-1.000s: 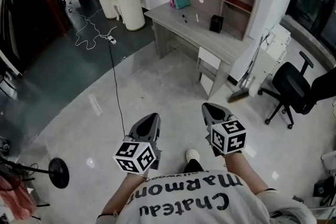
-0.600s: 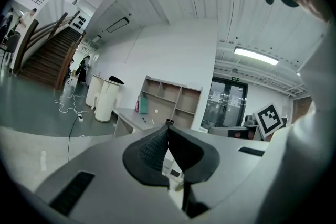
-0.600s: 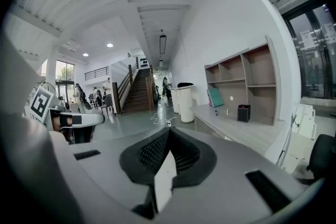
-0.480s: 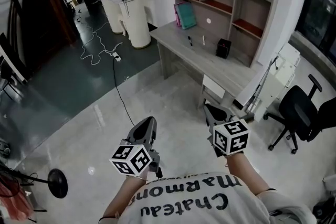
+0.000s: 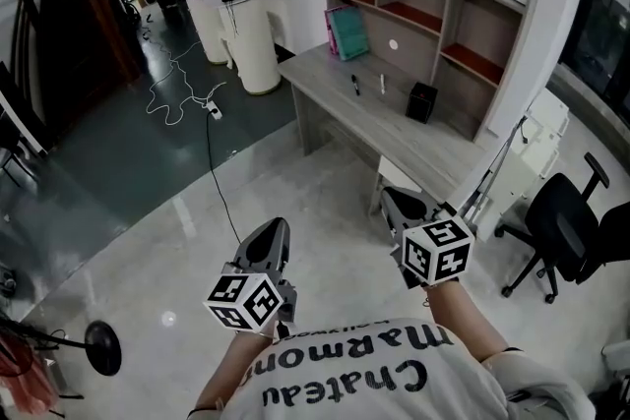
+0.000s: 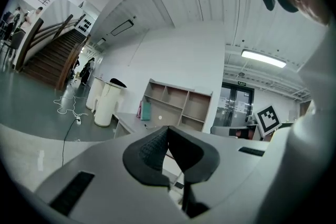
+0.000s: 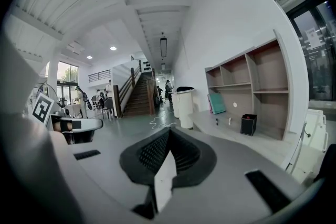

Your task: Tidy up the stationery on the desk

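Observation:
A grey desk (image 5: 345,108) with a shelf hutch (image 5: 433,10) stands ahead by the white wall. On it lie a dark pen (image 5: 355,86) and a white pen (image 5: 382,84), with a black box-shaped holder (image 5: 421,101) to their right and teal books (image 5: 347,31) leaning at the back. Both grippers are held over the floor, well short of the desk. My left gripper (image 5: 279,224) is shut and holds nothing, as its own view (image 6: 168,128) shows. My right gripper (image 5: 392,196) is shut and empty too (image 7: 169,131); past it I see the holder (image 7: 248,124).
Two white cylindrical bins (image 5: 251,25) stand left of the desk. A black cable with a power strip (image 5: 214,111) runs across the floor. A broom (image 5: 487,182) and an office chair (image 5: 566,226) are right of the desk. A round stand base (image 5: 102,350) sits low left.
The person and both grippers have moved towards the desk, which now looks nearer and larger in the head view. Both pairs of jaws stay shut.

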A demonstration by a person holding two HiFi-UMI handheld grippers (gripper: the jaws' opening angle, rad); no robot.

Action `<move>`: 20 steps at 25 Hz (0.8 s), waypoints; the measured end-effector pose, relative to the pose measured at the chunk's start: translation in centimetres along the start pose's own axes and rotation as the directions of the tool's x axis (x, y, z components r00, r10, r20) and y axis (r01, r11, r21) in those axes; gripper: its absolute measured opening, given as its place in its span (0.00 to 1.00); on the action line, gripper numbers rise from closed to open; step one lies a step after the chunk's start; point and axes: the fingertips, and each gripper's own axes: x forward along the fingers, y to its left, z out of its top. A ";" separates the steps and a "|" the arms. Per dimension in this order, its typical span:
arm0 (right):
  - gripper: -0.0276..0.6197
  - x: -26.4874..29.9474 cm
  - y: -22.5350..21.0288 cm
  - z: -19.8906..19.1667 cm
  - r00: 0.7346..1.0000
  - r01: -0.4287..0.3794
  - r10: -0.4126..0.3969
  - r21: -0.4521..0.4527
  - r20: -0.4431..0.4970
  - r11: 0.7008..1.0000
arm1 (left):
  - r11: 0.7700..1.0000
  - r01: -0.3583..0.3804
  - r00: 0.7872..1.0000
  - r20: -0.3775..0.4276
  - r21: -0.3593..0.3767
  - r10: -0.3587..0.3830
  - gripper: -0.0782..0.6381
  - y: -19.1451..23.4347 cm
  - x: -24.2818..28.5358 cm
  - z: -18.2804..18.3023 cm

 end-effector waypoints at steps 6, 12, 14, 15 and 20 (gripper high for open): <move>0.06 0.9 -0.2 -1.7 0.999 -0.023 0.023 0.014 -0.037 1.000 | 1.000 -0.022 1.000 -0.010 -0.020 0.022 0.13 0.8 0.8 -0.9; 0.06 1.2 -1.5 -5.4 0.994 0.006 0.004 0.097 -0.106 0.995 | 0.999 -0.028 0.997 -0.074 -0.041 0.025 0.13 1.5 1.5 -3.6; 0.06 1.7 -1.7 -6.2 0.993 0.012 0.004 0.130 -0.120 0.991 | 0.998 -0.036 0.995 -0.093 -0.059 0.031 0.13 2.3 1.9 -4.4; 0.06 1.9 -1.7 -6.5 0.992 0.013 0.005 0.142 -0.127 0.990 | 0.997 -0.038 0.994 -0.101 -0.066 0.031 0.13 2.7 2.1 -4.6; 0.06 4.3 -3.5 -6.5 0.988 0.053 -0.029 0.154 -0.152 0.987 | 0.997 -0.005 0.993 -0.121 -0.072 -0.004 0.13 4.3 6.1 -4.4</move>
